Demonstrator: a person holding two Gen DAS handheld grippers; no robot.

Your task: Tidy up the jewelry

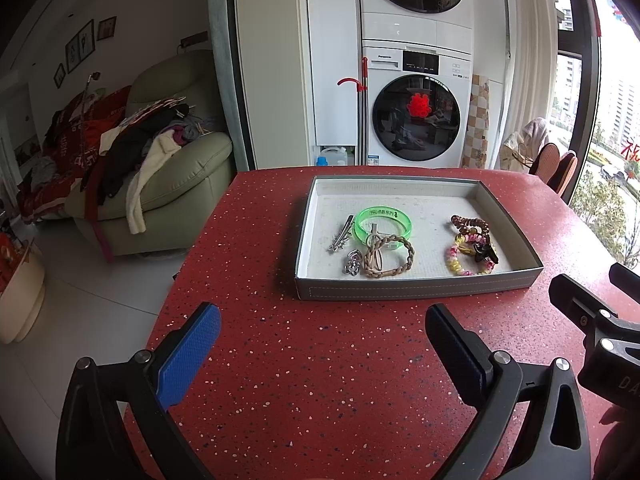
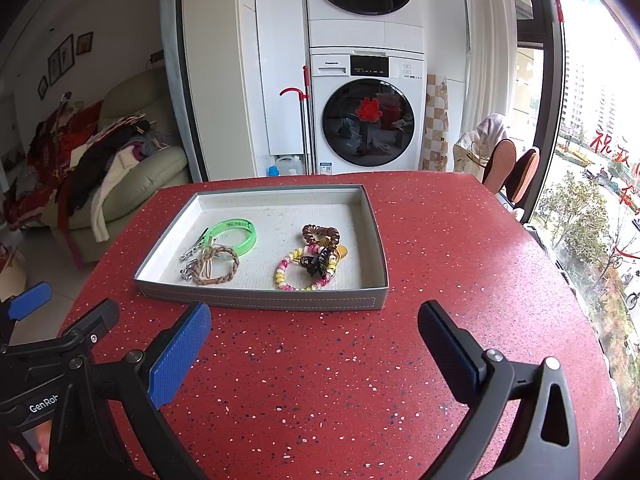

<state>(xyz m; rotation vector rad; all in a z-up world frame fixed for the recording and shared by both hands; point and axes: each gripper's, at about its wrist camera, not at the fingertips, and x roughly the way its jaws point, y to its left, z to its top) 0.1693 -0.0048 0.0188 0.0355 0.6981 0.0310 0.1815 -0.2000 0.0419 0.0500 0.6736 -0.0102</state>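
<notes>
A grey tray (image 1: 416,289) with a white lining sits on the red speckled table (image 1: 304,368). On its left lie a green bangle (image 1: 383,225), a silver hair clip (image 1: 342,237), a silver charm (image 1: 353,263) and a braided tan bracelet (image 1: 389,257). On its right lie a brown coil tie (image 1: 471,224), a pink-yellow coil tie (image 1: 466,262) and a dark claw clip (image 1: 486,251). My left gripper (image 1: 322,334) is open and empty, just in front of the tray. My right gripper (image 2: 314,330) is open and empty before the tray (image 2: 260,300); the bangle (image 2: 236,236) shows there too.
The table's left edge drops to a white floor (image 1: 92,304). A sofa piled with clothes (image 1: 160,168) stands to the left. Stacked washing machines (image 1: 416,104) stand behind the table, and a window (image 1: 612,160) is on the right. The right gripper's body (image 1: 600,336) shows at the left wrist view's right edge.
</notes>
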